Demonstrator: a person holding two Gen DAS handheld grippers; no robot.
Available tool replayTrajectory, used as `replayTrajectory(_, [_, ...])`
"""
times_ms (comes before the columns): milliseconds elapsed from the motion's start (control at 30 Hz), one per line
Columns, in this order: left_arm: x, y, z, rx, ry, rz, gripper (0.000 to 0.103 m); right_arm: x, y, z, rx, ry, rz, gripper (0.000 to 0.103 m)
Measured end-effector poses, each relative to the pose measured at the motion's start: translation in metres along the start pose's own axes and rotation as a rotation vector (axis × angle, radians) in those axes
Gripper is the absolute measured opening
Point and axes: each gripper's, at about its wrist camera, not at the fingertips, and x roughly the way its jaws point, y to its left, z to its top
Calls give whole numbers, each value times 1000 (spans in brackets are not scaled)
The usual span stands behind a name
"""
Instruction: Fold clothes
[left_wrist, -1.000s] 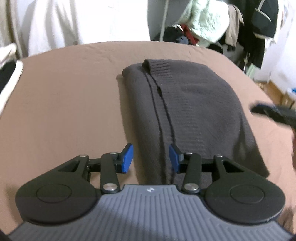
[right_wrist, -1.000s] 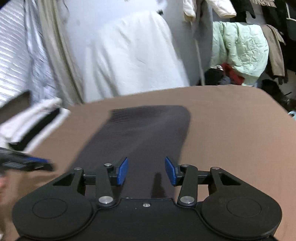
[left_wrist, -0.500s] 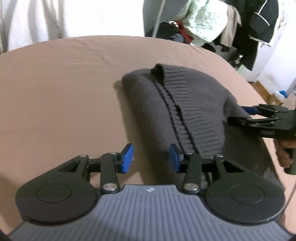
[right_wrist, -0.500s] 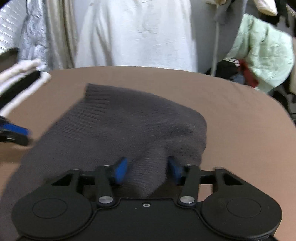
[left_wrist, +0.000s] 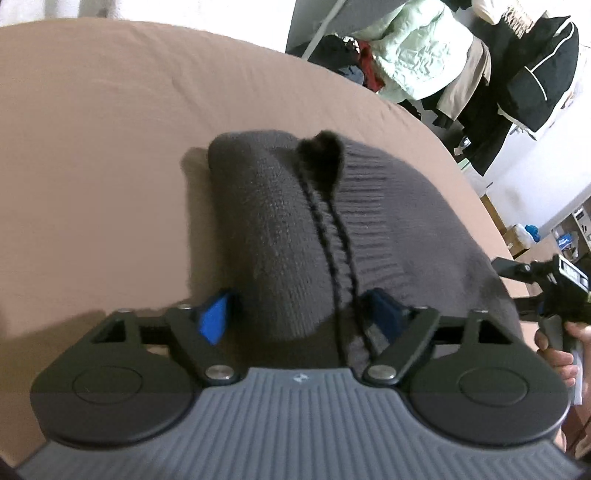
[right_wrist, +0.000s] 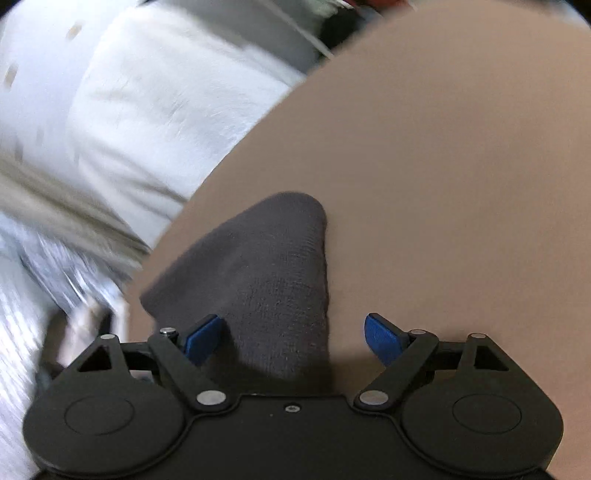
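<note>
Grey sweater (left_wrist: 295, 236) — nearer now | both jaws just opened, straddling it

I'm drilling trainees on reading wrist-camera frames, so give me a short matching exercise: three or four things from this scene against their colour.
Things:
1. sweater
2. bed sheet
3. gripper pads
4. quilted jacket

Colours:
A. bright blue
B. pale mint green
C. dark grey
D. light brown

Pairs: 1-C, 2-D, 3-A, 4-B
</note>
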Motion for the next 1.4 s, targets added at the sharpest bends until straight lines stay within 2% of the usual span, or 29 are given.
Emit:
replayTrajectory(33, [6,1,3,-15,9,-17,93,5,-8,2,56,-1,20,88])
replayTrajectory(100, [16,-3,10,-13,17,-10,94,13,-13,6,93,-2,46,88])
replayTrajectory(133, [20,-6,14,-6,20,2,87,17,-13,8,100,-1,57,88])
replayTrajectory(167, [21,-10,16,13,16,16,60,22,-11,9,91,5,57,84])
replayTrajectory(200, [20,-18,15,49,0,31,51,27,-5,8,60,12,42,77])
replayTrajectory(233, [14,-23,13,61,-28,38,40,31,3,6,22,16,21,53])
replayTrajectory(267, [4,-25,9,45,-66,42,36,32,12,3,-6,4,-5,47])
replayTrajectory(333, [-16,-29,1,18,-138,53,34,28,32,-3,-60,-43,-47,35])
replayTrajectory(433, [-52,-38,-12,35,-225,104,32,20,77,-11,-227,-86,-28,28])
replayTrajectory(500, [-80,-46,-19,76,-280,172,32,21,113,-20,-362,-95,-28,26])
replayTrajectory(567, [-109,-57,-31,111,-334,284,32,28,154,-32,-513,-107,-30,24])
replayTrajectory(700, [-172,-64,-62,44,-427,452,32,56,239,-63,-813,-117,17,23])
replayTrajectory(800, [-223,-46,-94,-31,-463,576,33,85,293,-95,-952,-80,85,22])
replayTrajectory(833, [-237,-38,-105,-56,-457,619,37,95,312,-106,-996,-66,108,24])
replayTrajectory(867, [-244,-22,-115,-103,-417,642,42,104,330,-117,-1040,-51,131,28])
replayTrajectory(900, [-249,-1,-122,-182,-360,637,42,113,348,-128,-1084,-37,154,33])
replayTrajectory(967, [-257,41,-134,-337,-245,625,43,125,368,-148,-1117,-42,113,64])
replayTrajectory(1000, [-262,60,-141,-423,-211,599,43,126,370,-154,-1103,-38,81,66])
replayTrajectory(1100, [-282,109,-155,-689,-206,450,43,127,364,-161,-1043,-18,18,66])
replayTrajectory(1133, [-286,112,-152,-701,-213,429,43,127,358,-161,-1018,-8,7,66])
replayTrajectory(1300, [-289,93,-140,-593,-203,418,45,117,296,-159,-997,32,-91,66])
replayTrajectory(1400, [-292,86,-142,-554,-190,399,46,118,286,-159,-986,43,-80,66])
